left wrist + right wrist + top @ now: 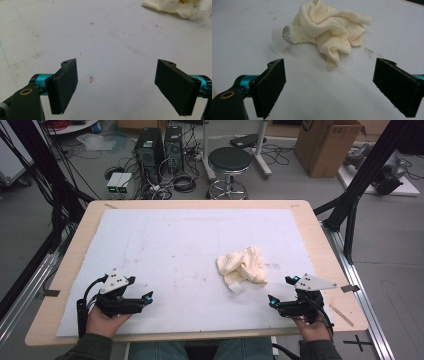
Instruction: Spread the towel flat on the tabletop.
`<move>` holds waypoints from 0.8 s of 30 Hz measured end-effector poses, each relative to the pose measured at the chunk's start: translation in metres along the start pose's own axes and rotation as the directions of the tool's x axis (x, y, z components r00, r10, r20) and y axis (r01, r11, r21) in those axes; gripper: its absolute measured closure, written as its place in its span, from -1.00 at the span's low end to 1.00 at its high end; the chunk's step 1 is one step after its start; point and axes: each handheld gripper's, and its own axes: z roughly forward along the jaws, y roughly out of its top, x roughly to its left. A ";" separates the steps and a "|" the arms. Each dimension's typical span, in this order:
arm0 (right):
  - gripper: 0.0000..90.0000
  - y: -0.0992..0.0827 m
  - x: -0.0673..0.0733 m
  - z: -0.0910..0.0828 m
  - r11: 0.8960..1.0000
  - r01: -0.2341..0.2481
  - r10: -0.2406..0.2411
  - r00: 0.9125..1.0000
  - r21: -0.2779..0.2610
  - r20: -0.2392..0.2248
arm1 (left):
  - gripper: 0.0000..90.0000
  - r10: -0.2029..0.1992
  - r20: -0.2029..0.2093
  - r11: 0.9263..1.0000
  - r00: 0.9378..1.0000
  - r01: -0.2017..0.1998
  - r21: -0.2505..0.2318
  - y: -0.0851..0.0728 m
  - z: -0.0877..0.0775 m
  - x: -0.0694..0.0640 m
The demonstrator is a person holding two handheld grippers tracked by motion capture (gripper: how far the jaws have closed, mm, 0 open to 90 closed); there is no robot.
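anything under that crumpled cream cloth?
The crumpled cream cloth lies on the white table sheet. A white printed care label sticks out from its edge toward the grippers. Whatever else lies beneath the folds is covered.

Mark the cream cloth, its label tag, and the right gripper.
cream cloth point(329, 27): right gripper view, on the crumpled middle folds.
label tag point(286, 33): right gripper view, on its printed face.
right gripper point(281, 291): high view, midway between the open jaw tips.
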 end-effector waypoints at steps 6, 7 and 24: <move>-0.77 0.001 0.000 0.000 1.000 -0.007 0.007 1.000 -0.003 -0.005 | -0.58 0.001 0.001 1.000 1.000 -0.001 0.001 0.000 0.000 0.000; -0.77 0.001 0.000 -0.001 1.000 -0.005 0.005 1.000 -0.010 -0.003 | -0.58 -0.001 0.000 1.000 1.000 0.001 0.001 0.000 0.000 0.000; -0.77 0.030 -0.001 -0.003 0.999 0.024 -0.024 1.000 -0.025 -0.017 | -0.58 0.004 -0.009 1.000 1.000 -0.004 -0.003 0.000 -0.003 0.000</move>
